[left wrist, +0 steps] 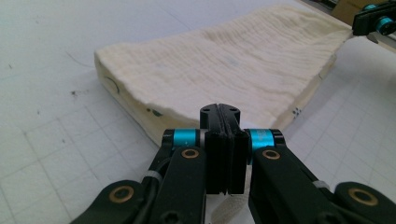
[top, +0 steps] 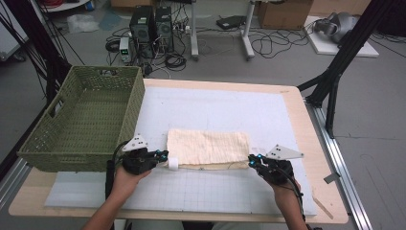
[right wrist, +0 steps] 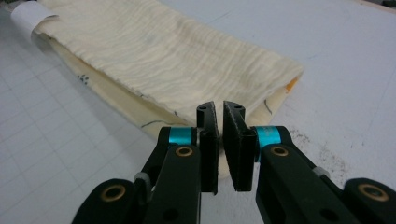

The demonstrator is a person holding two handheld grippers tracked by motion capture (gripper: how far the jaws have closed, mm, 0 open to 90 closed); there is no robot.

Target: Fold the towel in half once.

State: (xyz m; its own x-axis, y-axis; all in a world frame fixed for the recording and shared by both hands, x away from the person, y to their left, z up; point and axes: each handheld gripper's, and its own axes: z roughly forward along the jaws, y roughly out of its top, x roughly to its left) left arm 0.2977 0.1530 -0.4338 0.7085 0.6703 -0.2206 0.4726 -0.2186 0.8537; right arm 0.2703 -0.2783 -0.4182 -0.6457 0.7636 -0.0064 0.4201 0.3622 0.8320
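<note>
From the high view, the folded cloth [top: 208,147] lies on the white mat [top: 215,110] of the desk [top: 306,143], stretched between the two claws: the left claw [top: 164,155] meets its near left corner, beside a small white tag [top: 173,163], and the right claw [top: 252,160] meets its near right corner. A green basket [top: 81,120] stands beyond the left claw, just past the cloth's left end. In the left gripper view, the left claw [left wrist: 219,122] is pressed together with a strip of cloth [left wrist: 224,65] pinched under its pads; the rest of the cloth spreads ahead of it, toward the other claw at the far corner. In the right gripper view, the right claw [right wrist: 220,120] is clamped on the cloth's [right wrist: 163,56] near edge, a narrow slit showing between its pads, and the tag [right wrist: 27,16] lies at the far end, well ahead and to its left.
</note>
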